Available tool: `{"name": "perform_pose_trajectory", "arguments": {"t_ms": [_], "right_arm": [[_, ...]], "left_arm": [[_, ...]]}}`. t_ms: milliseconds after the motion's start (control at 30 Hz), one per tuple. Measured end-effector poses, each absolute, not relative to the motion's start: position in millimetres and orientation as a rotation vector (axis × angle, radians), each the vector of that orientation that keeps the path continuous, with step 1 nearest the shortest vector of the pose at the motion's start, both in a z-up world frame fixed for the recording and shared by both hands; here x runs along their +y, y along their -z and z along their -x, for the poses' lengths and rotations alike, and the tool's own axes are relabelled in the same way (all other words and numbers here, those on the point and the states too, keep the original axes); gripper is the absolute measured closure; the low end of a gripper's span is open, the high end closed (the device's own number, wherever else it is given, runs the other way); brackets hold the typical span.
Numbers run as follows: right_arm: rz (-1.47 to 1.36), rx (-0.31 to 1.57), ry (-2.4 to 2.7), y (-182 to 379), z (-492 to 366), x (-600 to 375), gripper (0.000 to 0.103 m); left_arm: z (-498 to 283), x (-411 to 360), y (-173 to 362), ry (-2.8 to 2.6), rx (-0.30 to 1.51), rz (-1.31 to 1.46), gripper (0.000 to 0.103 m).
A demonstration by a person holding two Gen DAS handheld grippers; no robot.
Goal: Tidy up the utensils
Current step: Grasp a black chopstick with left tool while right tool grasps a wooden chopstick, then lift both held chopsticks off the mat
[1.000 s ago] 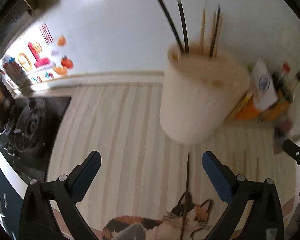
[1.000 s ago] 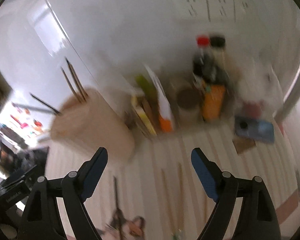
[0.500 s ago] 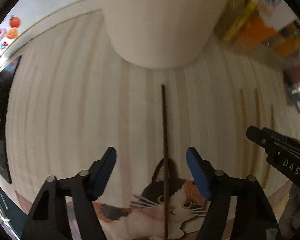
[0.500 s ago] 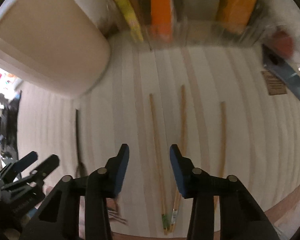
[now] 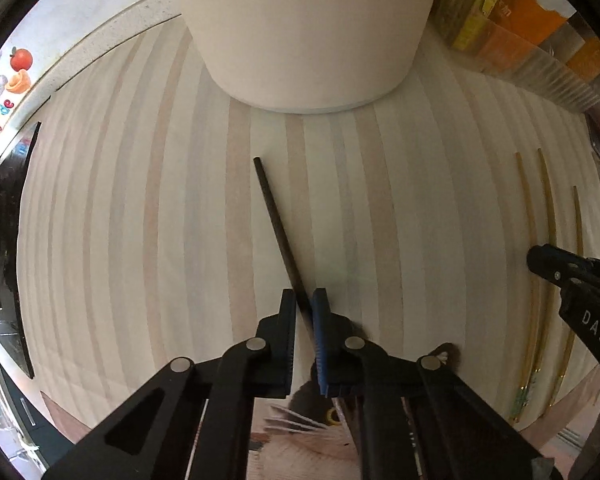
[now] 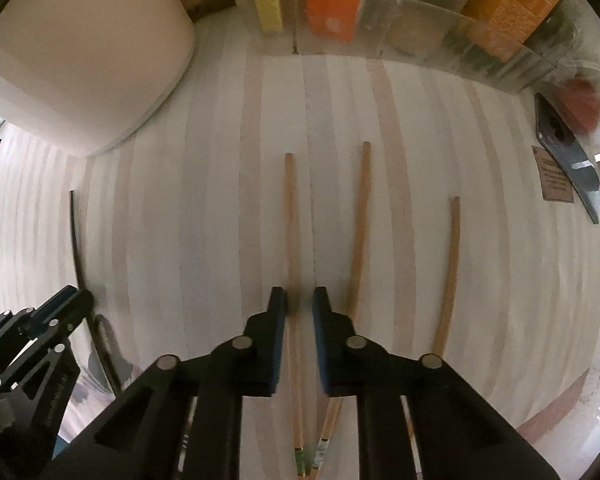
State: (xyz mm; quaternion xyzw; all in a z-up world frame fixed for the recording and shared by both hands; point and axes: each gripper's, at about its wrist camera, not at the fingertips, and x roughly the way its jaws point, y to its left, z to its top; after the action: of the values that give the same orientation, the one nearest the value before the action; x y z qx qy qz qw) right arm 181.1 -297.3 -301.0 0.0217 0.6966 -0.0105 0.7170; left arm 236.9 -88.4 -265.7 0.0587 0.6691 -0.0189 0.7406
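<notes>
A home kitchen counter

A striped mat [image 5: 148, 208] covers the worktop; a black stove top [image 5: 8, 240] shows at the left edge of the left wrist view, with bright fruit magnets [image 5: 20, 68] at upper left. A cream utensil holder [image 6: 80, 52] stands at upper left of the right wrist view, beside a clear rack [image 6: 420, 28] of orange and yellow food packets along the top.

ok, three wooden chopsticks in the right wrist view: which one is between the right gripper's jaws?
The leftmost wooden chopstick: the right gripper has closed on it. The middle chopstick and far right chopstick lie outside its jaws.
</notes>
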Motion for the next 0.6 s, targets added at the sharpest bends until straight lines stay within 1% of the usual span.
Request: {"name": "perform_pose_trajectory", "arguments": {"t_ms": [100, 400, 600], "right_arm": [[-0.046, 1.547, 0.029, 302, -178, -298, 0.096], [-0.057, 1.580, -0.021, 304, -151, -279, 0.096], [-0.025, 1.585, -0.049, 306, -129, -260, 0.096]], "left_arm": [[-235, -86, 264, 0.036, 1.465, -0.130, 0.098], [-225, -54, 261, 0.013, 1.477, -0.143, 0.099], [-222, -31, 258, 0.031, 1.498, -0.098, 0.098]]}}
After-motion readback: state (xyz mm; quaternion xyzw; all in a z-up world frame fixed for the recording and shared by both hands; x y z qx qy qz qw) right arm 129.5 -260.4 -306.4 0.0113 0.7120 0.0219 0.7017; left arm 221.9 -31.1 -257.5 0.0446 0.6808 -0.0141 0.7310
